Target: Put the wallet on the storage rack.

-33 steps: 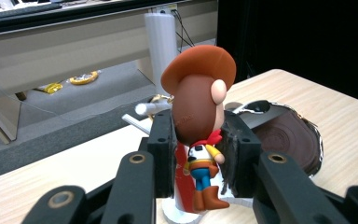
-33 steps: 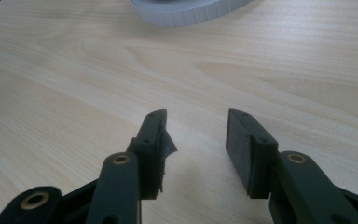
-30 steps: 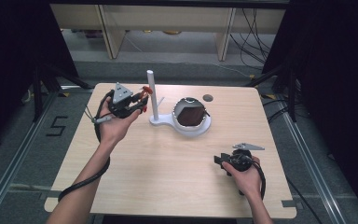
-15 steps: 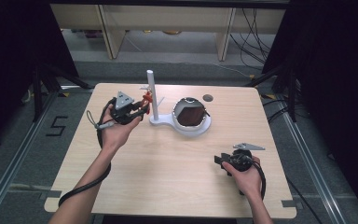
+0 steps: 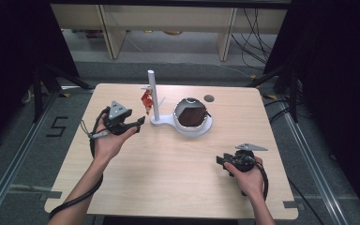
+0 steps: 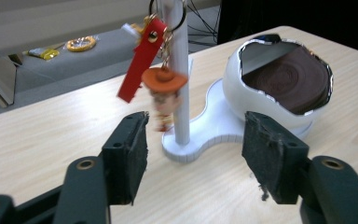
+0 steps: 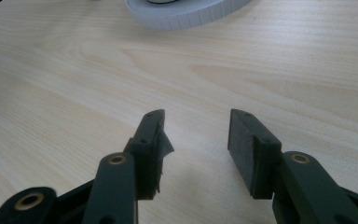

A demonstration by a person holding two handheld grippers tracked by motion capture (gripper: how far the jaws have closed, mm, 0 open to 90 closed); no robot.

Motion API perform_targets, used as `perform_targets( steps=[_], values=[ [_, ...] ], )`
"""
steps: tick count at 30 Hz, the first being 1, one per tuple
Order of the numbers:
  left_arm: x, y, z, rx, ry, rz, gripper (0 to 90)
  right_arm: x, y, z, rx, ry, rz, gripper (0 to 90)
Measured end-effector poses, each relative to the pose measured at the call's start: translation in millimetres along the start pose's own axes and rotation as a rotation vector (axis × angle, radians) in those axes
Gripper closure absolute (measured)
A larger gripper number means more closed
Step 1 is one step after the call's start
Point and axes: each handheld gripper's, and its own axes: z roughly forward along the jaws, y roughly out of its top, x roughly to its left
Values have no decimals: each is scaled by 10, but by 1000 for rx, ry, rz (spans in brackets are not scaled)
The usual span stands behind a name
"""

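A keychain with a red strap and a small hatted figure hangs from the white pole of a stand; in the high view the keychain dangles left of the pole. My left gripper sits just left of it and its jaws have just been opening. In the left gripper view this gripper is open, and the keychain hangs free beyond the pads. My right gripper rests low at the front right. Its jaws have just been opening slightly, with bare table between them.
The stand's white base joins a white egg-shaped cup that holds a brown disc. A dark round hole lies behind it. Shelving stands beyond the table's far edge. Black cables trail from both grippers.
My left gripper has let go of the keychain, opened, and drawn back left and down from the pole. The keychain now hangs on the pole. The right hand has stayed put.
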Motion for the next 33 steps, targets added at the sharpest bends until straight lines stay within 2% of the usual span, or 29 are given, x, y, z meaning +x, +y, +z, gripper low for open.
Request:
perform_targets(
  steps=[3,4,5,7,8,9,11,12,14,19,20,21,22,23,27,29,31,33],
  values=[
    [25,-74,-61,7,10,6,367,6,-6,7,-2,1,16,563],
    [40,-119,-100,9,15,7,359,-26,-1,7,-4,-17,-19,561],
    [40,-119,-100,9,15,7,357,-26,-1,7,-4,-17,-19,561],
    [59,-184,-148,17,20,10,355,-10,-1,-7,3,-10,13,558],
    [66,-217,-168,21,23,9,353,-7,-3,-11,1,-36,17,557],
    [74,-251,-190,28,20,13,347,-29,-7,-9,-12,-13,18,555],
    [80,-325,-238,34,25,4,346,-38,-7,-5,-4,-26,18,554],
    [85,-364,-263,35,25,3,346,-58,-15,-27,-14,-13,14,553],
    [88,-448,-304,39,30,-10,346,-70,-15,-32,-4,-26,6,553],
    [123,-660,-383,52,42,-23,346,-105,-28,-43,-13,-20,1,549],
    [133,-702,-398,53,48,-28,347,-104,-30,-44,-14,-28,6,549],
    [154,-780,-418,56,55,-35,348,-92,-34,-46,-8,-25,32,547],
    [154,-780,-418,56,55,-35,348,-92,-34,-46,-8,-25,32,547],
    [166,-837,-427,53,57,-40,348,-123,-37,-33,-17,-39,5,546],
    [195,-1008,-455,53,71,-51,349,-134,-46,-28,-20,-49,3,546],
    [217,-1081,-470,50,77,-53,350,-119,-49,-45,-19,-28,31,544],
    [236,-1150,-486,52,87,-56,350,-128,-53,-46,-22,-47,34,543],
    [245,-1216,-497,52,92,-64,350,-141,-56,-58,-15,-46,29,541]
  ],
)
